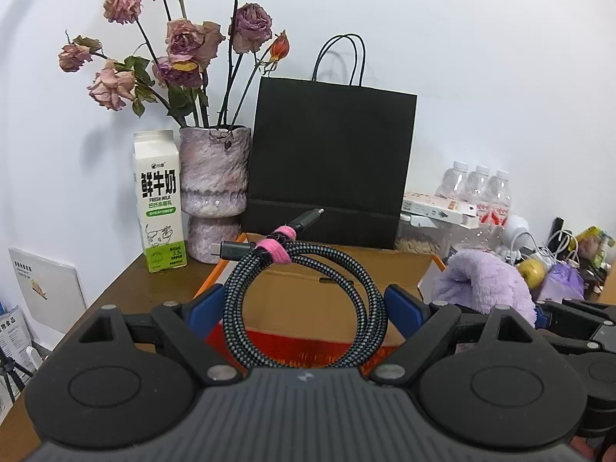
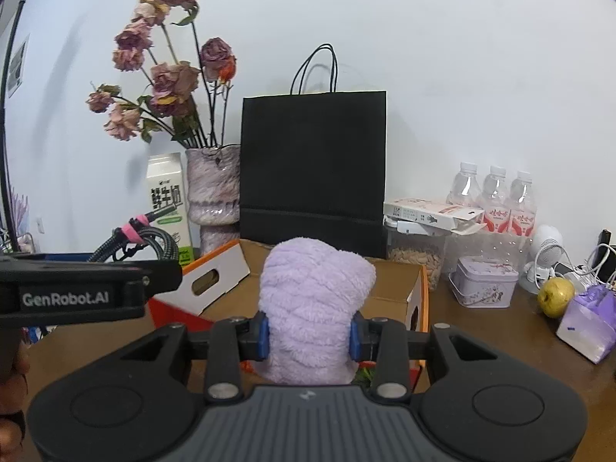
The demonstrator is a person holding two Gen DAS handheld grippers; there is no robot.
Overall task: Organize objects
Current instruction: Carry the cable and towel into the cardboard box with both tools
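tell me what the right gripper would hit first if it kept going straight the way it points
Probably the open cardboard box just ahead: the right gripper, shut on the purple plush cloth, aims slightly down toward its opening. If it clears the box, the black paper bag comes next. Depth is uncertain.

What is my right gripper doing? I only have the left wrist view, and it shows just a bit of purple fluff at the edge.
Observer: The right gripper is shut on the purple plush cloth, squeezing it from both sides and holding it upright.
Operator: Is anything hidden behind that fluff on my screen?
Observer: Yes. A lavender tin stands on the table to the right of the cardboard box, just in front of the seed jar.
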